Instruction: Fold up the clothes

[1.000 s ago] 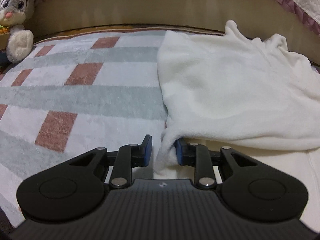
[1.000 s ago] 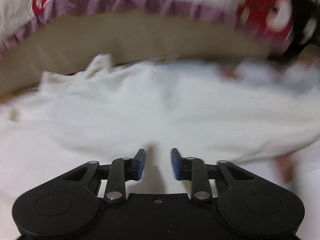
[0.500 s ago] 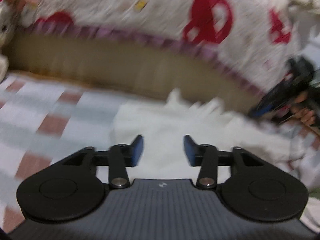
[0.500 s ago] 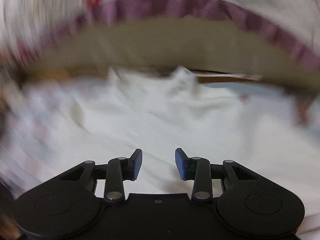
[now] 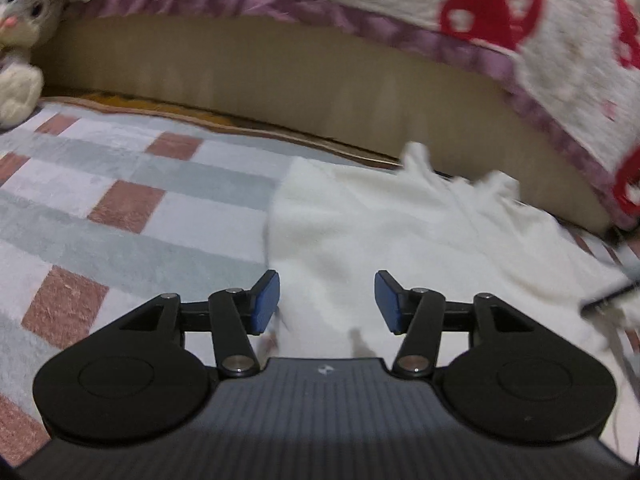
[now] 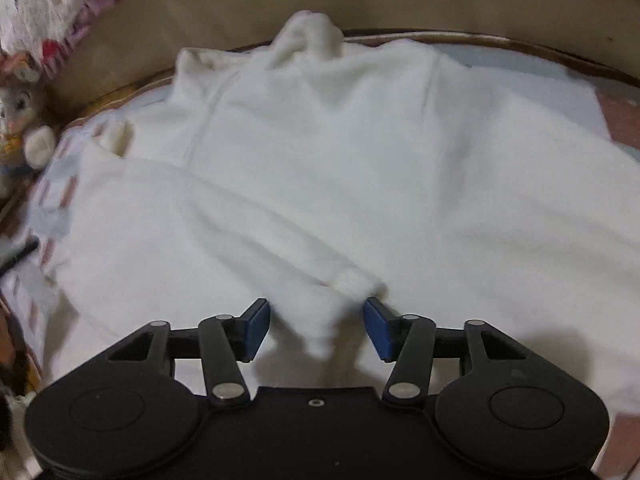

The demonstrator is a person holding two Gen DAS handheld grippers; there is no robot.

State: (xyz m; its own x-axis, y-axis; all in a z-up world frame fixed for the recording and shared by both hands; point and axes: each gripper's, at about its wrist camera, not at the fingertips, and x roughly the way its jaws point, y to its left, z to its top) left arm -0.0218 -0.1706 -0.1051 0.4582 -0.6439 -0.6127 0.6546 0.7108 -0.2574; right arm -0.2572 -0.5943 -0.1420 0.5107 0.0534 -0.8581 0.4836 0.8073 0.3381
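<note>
Both tools are spreading wide and letting go: where my left tool [image 5: 326, 302] was pinching the white fleece garment [image 6: 320, 152] a second ago, I am now hovering empty, its sleeve [image 6: 248, 216] lying folded across mid-frame on the bed.

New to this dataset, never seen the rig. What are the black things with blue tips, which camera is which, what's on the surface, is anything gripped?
There is no robot arm: a person holds a two-finger gripper in each hand, with a fisheye camera on each that looks forward along its fingers. One picture shows the left gripper, the other the right gripper; the blue tips are the finger pads. Both are open and hold nothing. A white fleece garment lies spread on a checked blanket, one sleeve cuff near the right gripper. A plush rabbit sits at the far left, against a tan backrest draped with a red-patterned quilt.
</note>
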